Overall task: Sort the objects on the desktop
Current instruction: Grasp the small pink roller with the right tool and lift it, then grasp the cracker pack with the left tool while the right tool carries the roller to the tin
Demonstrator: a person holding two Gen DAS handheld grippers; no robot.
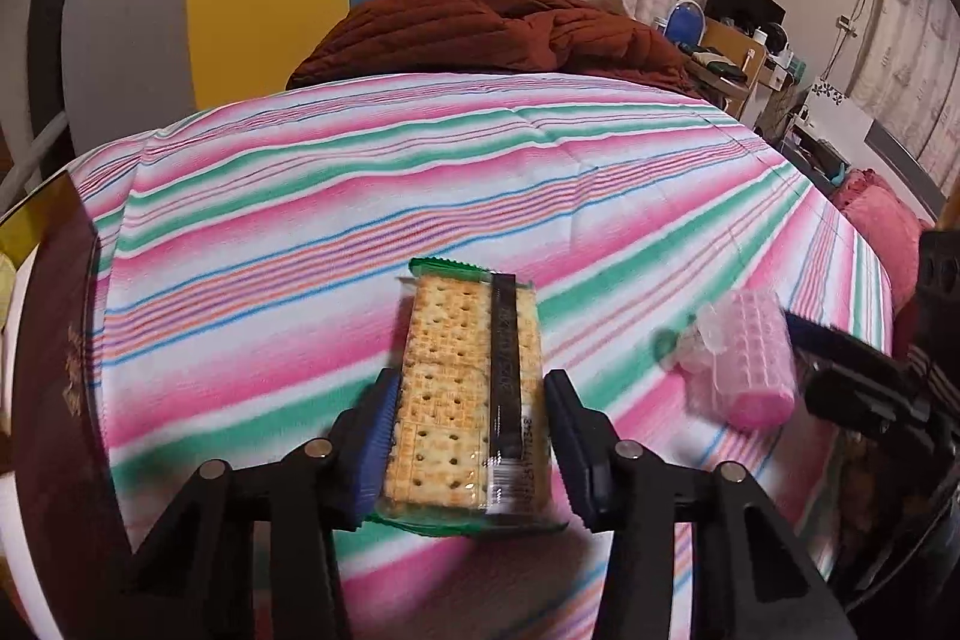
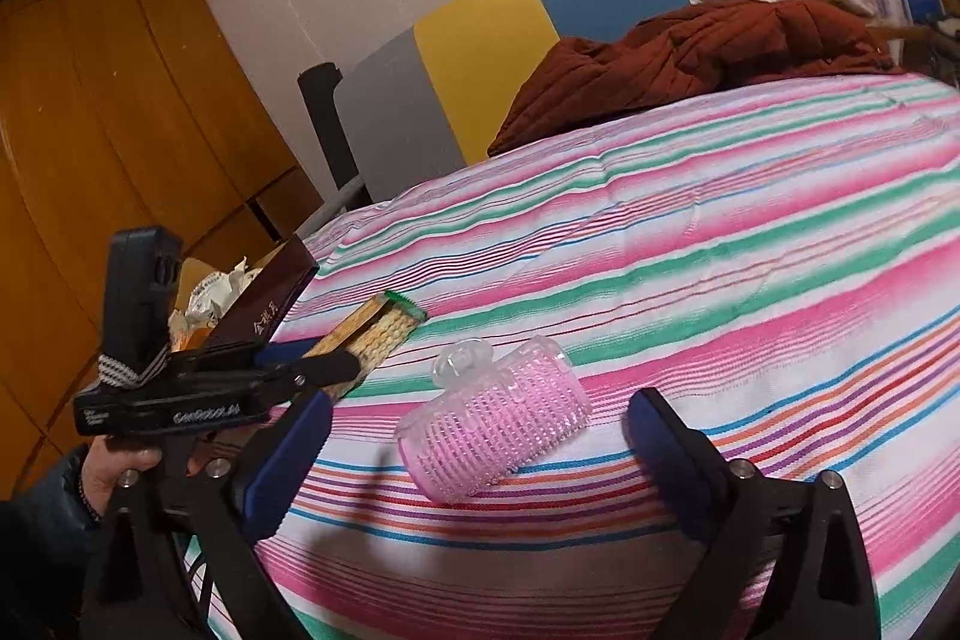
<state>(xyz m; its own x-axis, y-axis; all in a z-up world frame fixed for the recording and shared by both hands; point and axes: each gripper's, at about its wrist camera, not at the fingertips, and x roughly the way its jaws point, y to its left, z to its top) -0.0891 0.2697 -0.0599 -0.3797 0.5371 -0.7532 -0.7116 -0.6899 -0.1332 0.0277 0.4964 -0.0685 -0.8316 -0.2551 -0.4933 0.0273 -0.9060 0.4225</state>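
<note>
Warm, dim indoor light, soft shadows under the jaws, strong fisheye bending with black corners, and motion blur on the pink hair roller (image 1: 750, 358).

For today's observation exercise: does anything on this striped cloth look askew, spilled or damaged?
Nothing looks spilled or damaged. The cracker packet sits sealed between the left gripper's fingers. The pink hair roller lies on its side, angled across the striped cloth, ahead of the open right gripper.
</note>
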